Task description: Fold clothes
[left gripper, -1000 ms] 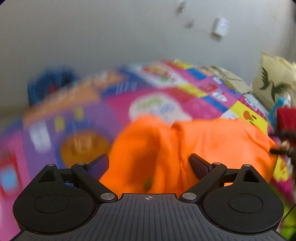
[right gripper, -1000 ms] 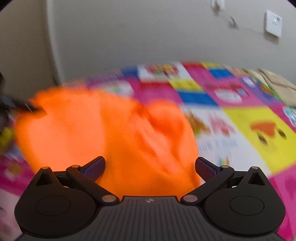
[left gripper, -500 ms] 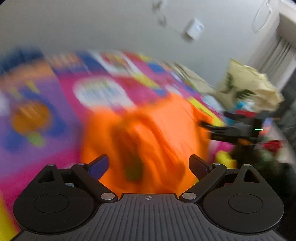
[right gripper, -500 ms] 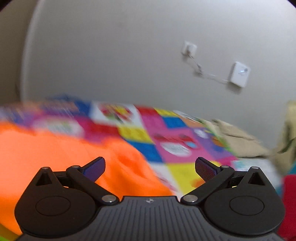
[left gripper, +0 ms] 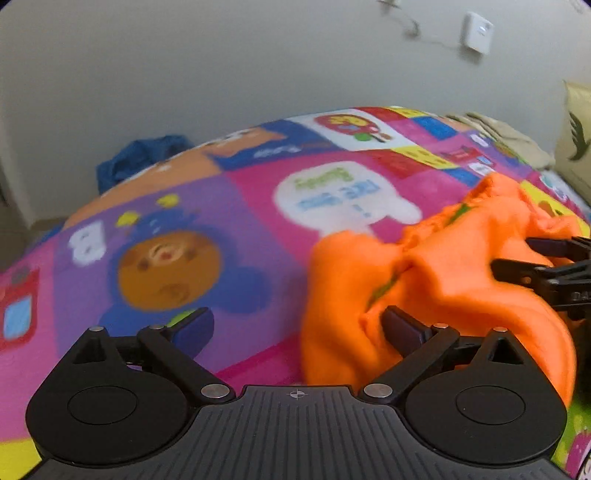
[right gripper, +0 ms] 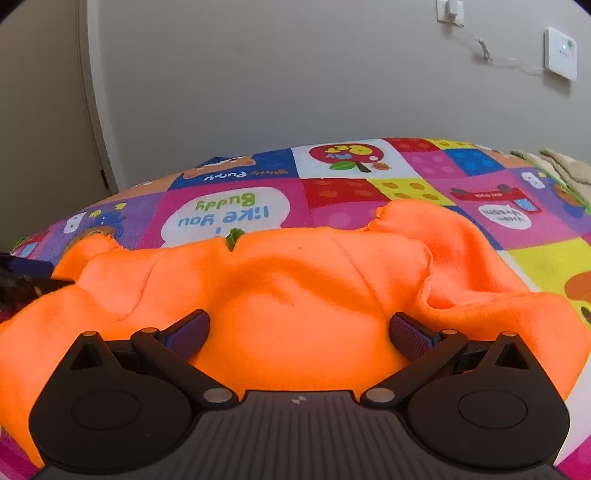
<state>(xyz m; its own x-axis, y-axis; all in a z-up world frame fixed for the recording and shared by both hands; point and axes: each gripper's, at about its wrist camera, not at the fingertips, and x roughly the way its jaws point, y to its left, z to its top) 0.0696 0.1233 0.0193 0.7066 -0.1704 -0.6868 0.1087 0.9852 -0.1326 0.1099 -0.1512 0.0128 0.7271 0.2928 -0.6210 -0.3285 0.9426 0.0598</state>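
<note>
Room: a plain grey-white wall (right gripper: 295,74) rises behind the work surface, with a socket and cable (right gripper: 448,11) and a small white box (right gripper: 560,53) mounted at its upper right.
Surface: a bright patchwork play blanket (right gripper: 236,210) printed with bears, an apple and the words "I like you Buddy" covers the whole area.
Orange garment: a fleecy orange garment (right gripper: 295,288) lies crumpled across the blanket, bunched into folds, with a small green detail at its far edge.
Left gripper (left gripper: 295,328): released, jaws spread wide; its right finger touches the near edge of the orange garment (left gripper: 436,280) while the left finger hangs over bare blanket (left gripper: 236,221).
Right gripper (right gripper: 297,332): released, jaws wide apart above the middle of the garment, nothing between them.
Between the two: the right gripper (left gripper: 546,269) shows at the right edge of the left camera's view, against the garment.
Background items: a blue cloth heap (left gripper: 136,158) sits at the blanket's far left; beige fabric (left gripper: 502,136) lies at far right.
</note>
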